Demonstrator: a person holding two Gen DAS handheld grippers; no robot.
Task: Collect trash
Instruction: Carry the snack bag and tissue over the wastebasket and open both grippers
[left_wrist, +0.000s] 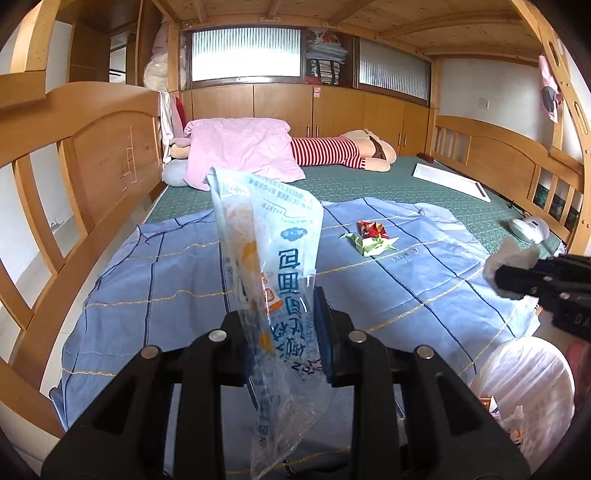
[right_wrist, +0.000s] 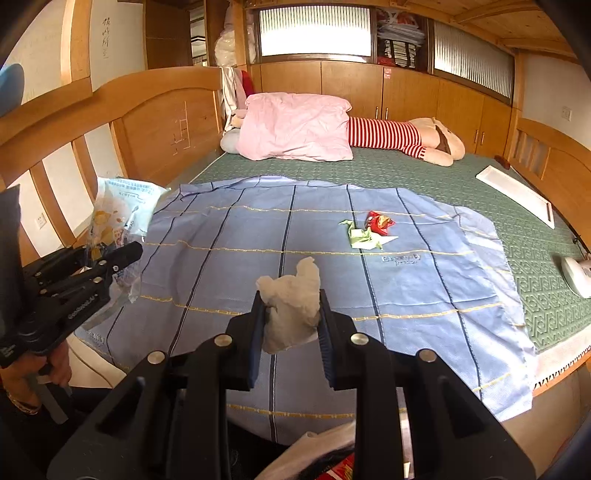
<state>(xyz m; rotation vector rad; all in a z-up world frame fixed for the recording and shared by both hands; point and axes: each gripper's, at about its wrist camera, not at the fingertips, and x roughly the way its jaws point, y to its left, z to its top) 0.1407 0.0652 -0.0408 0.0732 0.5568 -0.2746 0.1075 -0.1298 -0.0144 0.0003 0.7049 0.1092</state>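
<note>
My left gripper (left_wrist: 282, 314) is shut on a clear blue-printed plastic food bag (left_wrist: 266, 236) and holds it upright above the blue cloth (left_wrist: 177, 280); the bag also shows in the right wrist view (right_wrist: 122, 210). My right gripper (right_wrist: 291, 314) is shut on a crumpled white tissue (right_wrist: 291, 299), also visible in the left wrist view (left_wrist: 511, 254). A red wrapper (right_wrist: 378, 223) and a green paper scrap (right_wrist: 360, 236) lie together on the cloth further back, also seen in the left wrist view (left_wrist: 373, 236).
A white plastic trash bag (left_wrist: 524, 384) with trash in it sits low at the right. On the green mat (right_wrist: 424, 177) lie a pink pillow (right_wrist: 295, 125), a striped plush toy (right_wrist: 406, 138), a white board (right_wrist: 517, 195) and a white device (right_wrist: 576, 273). Wooden bed rails (left_wrist: 92, 147) enclose the sides.
</note>
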